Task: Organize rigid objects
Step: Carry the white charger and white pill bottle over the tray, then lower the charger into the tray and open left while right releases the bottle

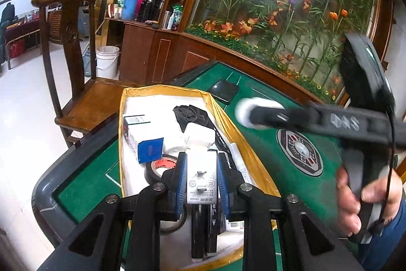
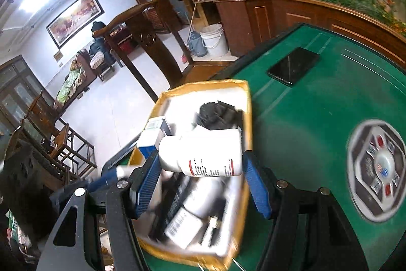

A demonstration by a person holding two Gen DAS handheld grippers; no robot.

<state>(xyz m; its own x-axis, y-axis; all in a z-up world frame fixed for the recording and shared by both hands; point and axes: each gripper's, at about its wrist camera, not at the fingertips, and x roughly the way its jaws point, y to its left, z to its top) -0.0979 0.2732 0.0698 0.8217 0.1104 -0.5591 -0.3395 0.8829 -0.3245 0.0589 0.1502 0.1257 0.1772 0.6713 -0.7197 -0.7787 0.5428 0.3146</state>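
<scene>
White plastic charger block, label side up, is pinched tight between the blue pads of the left gripper, hanging right over the near end of the yellow-rimmed box. The right gripper has its own catch: a white bottle lying sideways across its jaws, red-edged label facing out, pads pressed on both ends, also above that box. From the left side you can see the bottle's white end poking out past the black finger, all blurry, with a hand wrapped round the handle.

Inside the box it's a jumble: a black tape roll, a blue and white carton, a black fan thing, a white cube and a marker pen along the right wall.

The box sits on the green felt table, near its left edge. A black phone lies flat further back, well apart from the box, and a round control panel sits in the middle of the table. 1 wooden chair stands just behind.
</scene>
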